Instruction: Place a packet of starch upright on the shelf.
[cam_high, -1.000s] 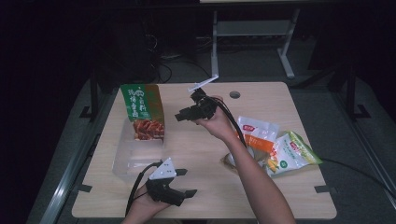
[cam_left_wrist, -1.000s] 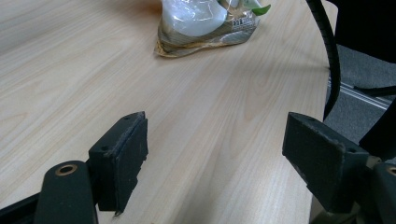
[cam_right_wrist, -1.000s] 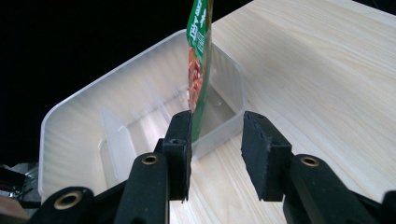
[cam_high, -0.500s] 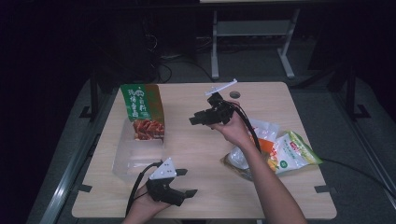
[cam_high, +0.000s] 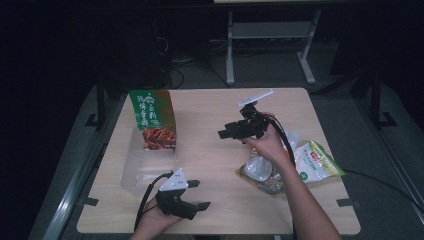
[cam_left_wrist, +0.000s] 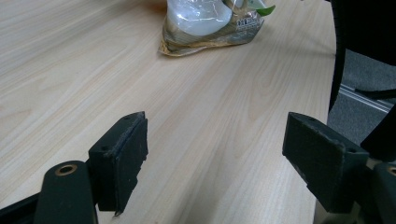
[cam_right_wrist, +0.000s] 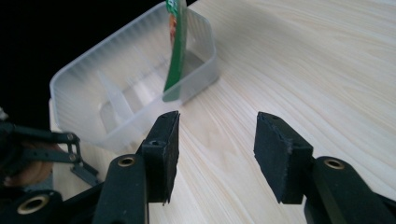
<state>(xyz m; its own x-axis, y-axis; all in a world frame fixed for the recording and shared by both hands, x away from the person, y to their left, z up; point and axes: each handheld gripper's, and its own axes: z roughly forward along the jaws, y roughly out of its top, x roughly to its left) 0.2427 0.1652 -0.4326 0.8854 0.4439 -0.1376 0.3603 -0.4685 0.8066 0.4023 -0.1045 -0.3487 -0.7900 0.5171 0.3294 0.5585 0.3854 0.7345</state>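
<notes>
A green snack packet stands upright in the far end of a clear plastic bin on the left of the table. My right gripper hovers over the middle of the table, well to the right of the bin and pointing at it. Its jaws have just been opening and nothing is between them. In the right gripper view the gripper frames bare wood short of the bin and packet. My left gripper rests open near the front edge, empty.
A pile of snack bags lies at the right: a clear and gold bag under my right forearm and a green and white one beside it. A cable trails from each gripper. The bin has inner dividers.
My right gripper has drawn back to the right, away from the green packet, and its jaws stand wider. The packet stays standing in the bin. The left gripper has not moved.
</notes>
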